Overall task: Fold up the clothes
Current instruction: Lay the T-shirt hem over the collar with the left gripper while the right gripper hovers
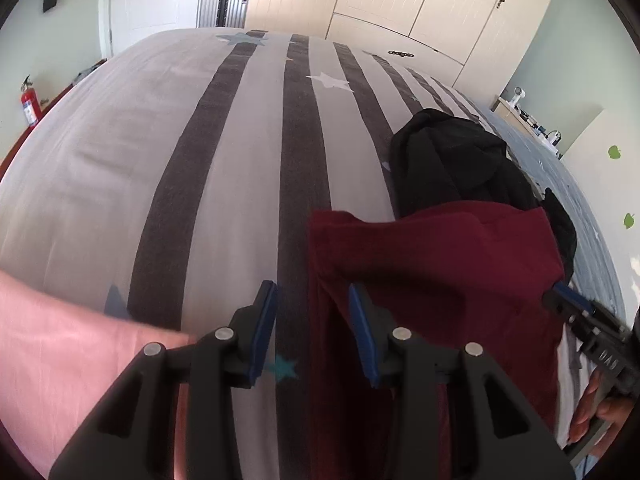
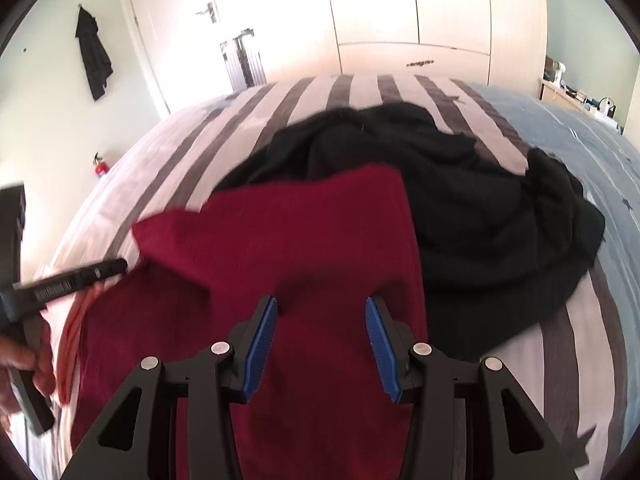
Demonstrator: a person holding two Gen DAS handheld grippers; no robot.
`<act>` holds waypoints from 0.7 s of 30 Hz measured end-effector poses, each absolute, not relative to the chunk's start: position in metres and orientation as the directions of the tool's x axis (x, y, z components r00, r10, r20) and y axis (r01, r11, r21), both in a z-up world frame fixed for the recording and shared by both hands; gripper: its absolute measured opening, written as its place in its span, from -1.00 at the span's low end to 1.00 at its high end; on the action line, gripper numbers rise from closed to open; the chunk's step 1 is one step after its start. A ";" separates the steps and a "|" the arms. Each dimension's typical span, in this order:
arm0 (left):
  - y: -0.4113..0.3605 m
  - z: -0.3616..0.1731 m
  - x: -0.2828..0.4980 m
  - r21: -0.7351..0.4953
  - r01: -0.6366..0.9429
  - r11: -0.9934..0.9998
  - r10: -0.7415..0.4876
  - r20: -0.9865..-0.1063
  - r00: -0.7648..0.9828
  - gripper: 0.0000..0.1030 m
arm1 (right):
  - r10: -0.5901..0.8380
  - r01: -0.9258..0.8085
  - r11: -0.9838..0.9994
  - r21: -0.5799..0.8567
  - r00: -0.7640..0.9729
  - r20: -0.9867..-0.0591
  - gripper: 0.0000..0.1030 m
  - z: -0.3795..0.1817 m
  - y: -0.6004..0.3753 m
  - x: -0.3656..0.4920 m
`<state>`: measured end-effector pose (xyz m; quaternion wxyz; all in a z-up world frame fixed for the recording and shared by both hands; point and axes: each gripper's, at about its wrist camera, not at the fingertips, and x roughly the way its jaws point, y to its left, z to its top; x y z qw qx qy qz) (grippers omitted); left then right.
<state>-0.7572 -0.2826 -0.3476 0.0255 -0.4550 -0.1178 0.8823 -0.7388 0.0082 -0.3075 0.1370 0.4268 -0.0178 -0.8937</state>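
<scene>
Left gripper (image 1: pixel 312 324), hand-held: tilted steeply down over the bed, blue-padded jaws parted to a moderate gap, nothing pinched; bare striped cover (image 1: pixel 248 184) shows between the pads, and the left edge of the maroon garment (image 1: pixel 440 272) lies under the right finger. From the right wrist view its black body enters at the left, tip at the garment's left edge, gripped by a hand (image 2: pixel 24 364) at the frame's near left.

Right gripper (image 2: pixel 322 344), hand-held: likewise angled down, jaws moderately apart, hovering over the maroon cloth with no fold caught between the pads. In the left wrist view it reaches in from the right edge, blue tip at the garment's right border, fingers (image 1: pixel 588 412) of the holding hand wrapped on its handle.

Maroon garment: spread on the near part of the bed, between the two grippers, far corner overlapping the black pile.

Pink cloth (image 1: pixel 60 360): near left, beside the maroon piece.

Black clothes (image 2: pixel 460 208): heaped just beyond and to the right of the maroon garment.

Bed: grey-and-white stripes with stars, blue section at right.

Far: cream wardrobe (image 2: pixel 400 8), door, dark garment (image 2: pixel 94 60) hanging on the left wall, red fire extinguisher (image 1: pixel 29 106) at far left.
</scene>
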 end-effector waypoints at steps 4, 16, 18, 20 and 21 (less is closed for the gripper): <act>-0.280 -0.352 -0.769 -0.230 0.035 -0.972 0.164 -0.783 -0.600 -0.35 | -0.260 0.220 -0.963 0.157 -0.593 -0.762 -0.18 -0.310 0.007 -0.755; -0.270 -0.306 -0.811 -0.131 -0.072 -0.989 0.146 -0.739 -0.658 -1.00 | -0.273 0.188 -0.962 0.200 -0.598 -0.754 -0.18 -0.309 0.018 -0.768; -0.275 -0.294 -0.820 -0.142 -0.059 -0.988 0.144 -0.724 -0.674 -1.00 | -0.265 0.175 -0.964 0.199 -0.611 -0.746 -0.18 -0.305 0.022 -0.772; -0.281 -0.297 -0.822 -0.194 -0.054 -0.980 0.182 -0.740 -0.648 -1.00 | -0.254 0.158 -0.967 0.198 -0.621 -0.741 -0.18 -0.301 0.028 -0.777; -0.284 -0.300 -0.822 -0.223 -0.052 -0.973 0.205 -0.749 -0.630 -1.00 | -0.247 0.150 -0.969 0.197 -0.626 -0.739 -0.18 -0.299 0.031 -0.780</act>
